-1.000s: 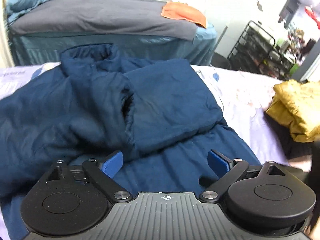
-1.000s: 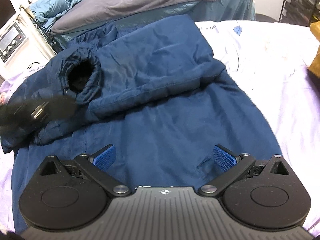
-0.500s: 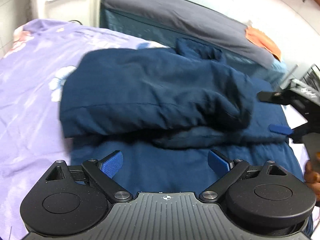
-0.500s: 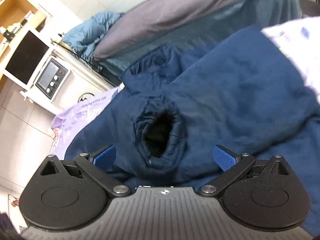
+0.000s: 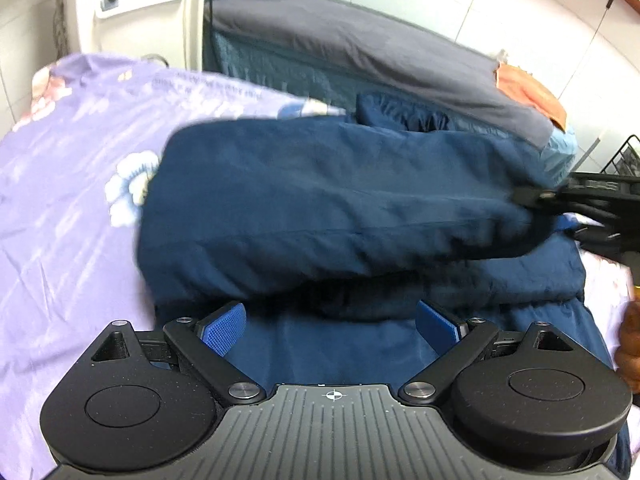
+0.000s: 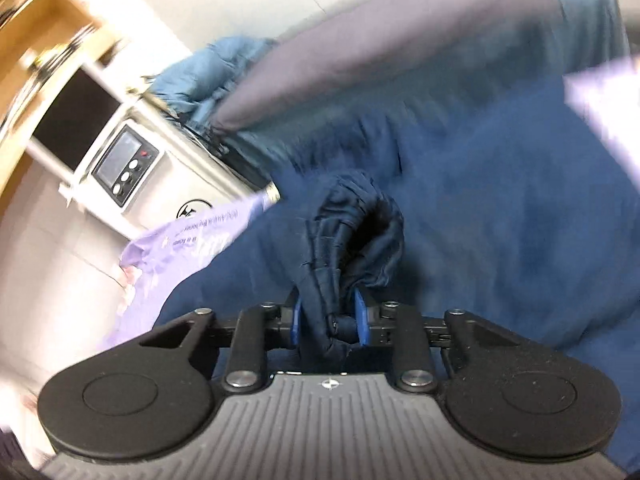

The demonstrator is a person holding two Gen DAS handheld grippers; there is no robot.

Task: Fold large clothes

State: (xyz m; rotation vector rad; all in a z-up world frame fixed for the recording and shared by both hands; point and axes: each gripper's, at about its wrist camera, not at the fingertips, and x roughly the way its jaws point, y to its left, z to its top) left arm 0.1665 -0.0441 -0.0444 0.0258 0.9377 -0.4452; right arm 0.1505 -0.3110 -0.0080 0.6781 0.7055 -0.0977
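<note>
So there's this big navy jacket (image 5: 340, 204) spread out on a bed with a purple flowery sheet (image 5: 68, 200), and one sleeve is folded across the body of it. The right gripper (image 6: 328, 316) has its jaws closing in on the bunched-up cuff (image 6: 352, 232) of that sleeve, the blue pads (image 6: 295, 318) are squeezing the fabric from both sides and the dark opening of the cuff sticks up just past them. From the other side you can see the same gripper (image 5: 560, 208) at the far right end of the sleeve, a bit blurry. The left gripper (image 5: 332, 320) is hanging over the lower part of the jacket with its jaws wide apart, nothing in them, just jacket fabric underneath. Behind all this is a second bed with a grey cover (image 5: 360, 40) and something orange (image 5: 528, 92) lying at its end. A white machine with buttons and a little screen (image 6: 132, 164) stands right by the corner of the bed.
</note>
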